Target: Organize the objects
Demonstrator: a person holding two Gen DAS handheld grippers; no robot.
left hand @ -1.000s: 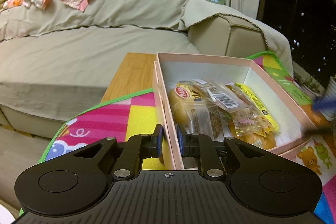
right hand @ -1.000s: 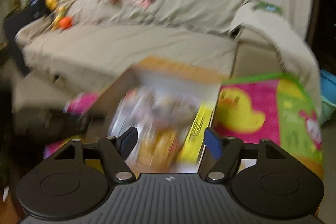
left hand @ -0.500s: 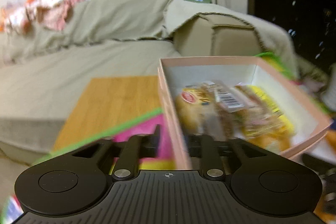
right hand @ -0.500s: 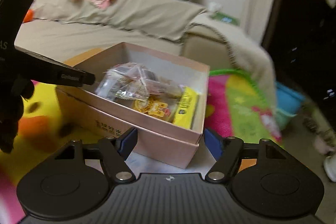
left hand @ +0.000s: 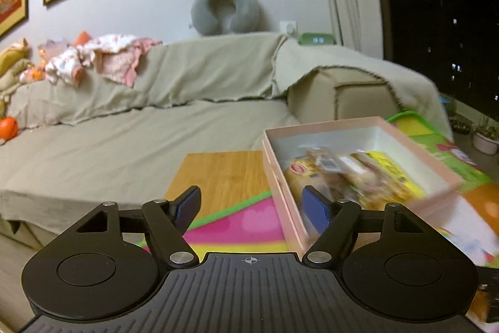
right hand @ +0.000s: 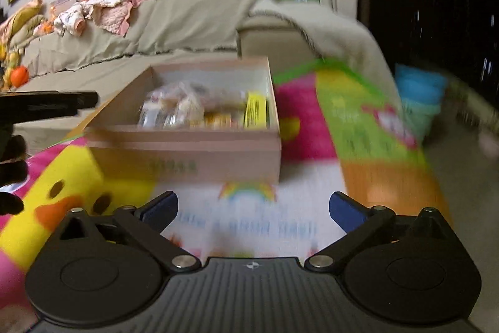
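A pink cardboard box (left hand: 280,177) sits on a colourful play mat, filled with several snack packets (left hand: 358,173). It also shows in the right wrist view (right hand: 187,152), blurred, with the packets (right hand: 193,111) inside. My left gripper (left hand: 252,206) is open and empty, with the box's left wall between its fingers and touching neither. My right gripper (right hand: 252,208) is open and empty, a short way in front of the box. The left gripper's black body (right hand: 46,105) shows at the left edge of the right wrist view.
A play mat (right hand: 358,120) covers the floor beside a wooden board (left hand: 224,170). A beige covered sofa (left hand: 140,130) stands behind, with clothes (left hand: 99,58) and a grey neck pillow (left hand: 224,11) on its back. A blue container (right hand: 418,92) is at the right.
My left gripper has opened off the box's left wall and pulled back and up. My right gripper has drawn back from the box and stays open.
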